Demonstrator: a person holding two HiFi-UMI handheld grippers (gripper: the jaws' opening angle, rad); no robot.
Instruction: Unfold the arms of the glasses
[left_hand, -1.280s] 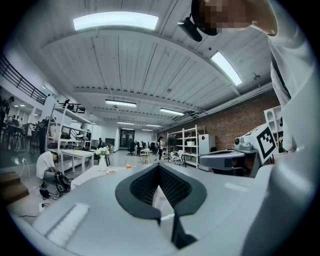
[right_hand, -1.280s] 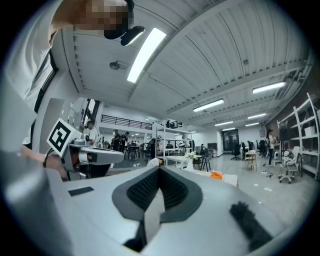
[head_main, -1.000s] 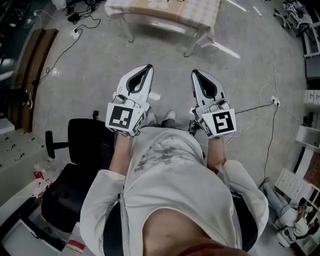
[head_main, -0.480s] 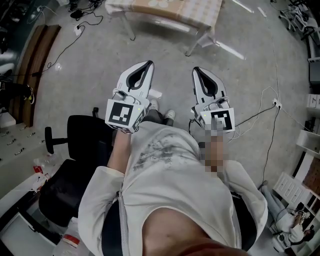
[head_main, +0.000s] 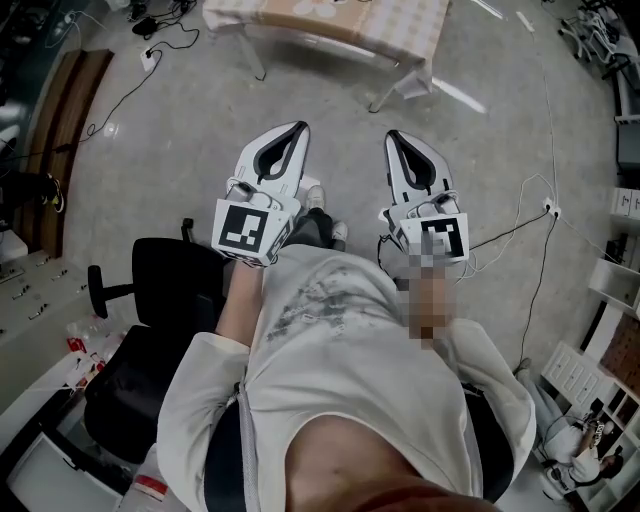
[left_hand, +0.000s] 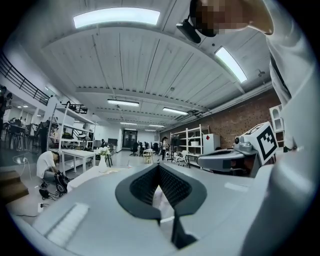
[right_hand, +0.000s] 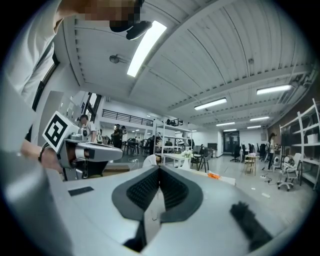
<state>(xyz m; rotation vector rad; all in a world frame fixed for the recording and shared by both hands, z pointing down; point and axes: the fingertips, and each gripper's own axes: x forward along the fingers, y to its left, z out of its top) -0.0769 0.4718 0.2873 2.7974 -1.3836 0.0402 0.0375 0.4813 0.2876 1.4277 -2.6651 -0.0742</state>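
Person a step closer to the tabletop (head_main: 400, 22) than before.
Head view: left tool (head_main: 296, 131) and right tool (head_main: 391, 137) level, side by side. Left gripper view: jaws together, empty. Right gripper view: likewise. Glasses unseen in any view.

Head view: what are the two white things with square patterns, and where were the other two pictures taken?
They are hand-held grippers, two jaws each; no robot here. A camera on the person's head looks down at the left gripper and the right gripper, held above the floor, pointing toward a table with a checked cloth. An office chair stands at the left. The other pictures come from a camera on each gripper, looking along its jaws. Both are shut and hold nothing. No glasses show anywhere.
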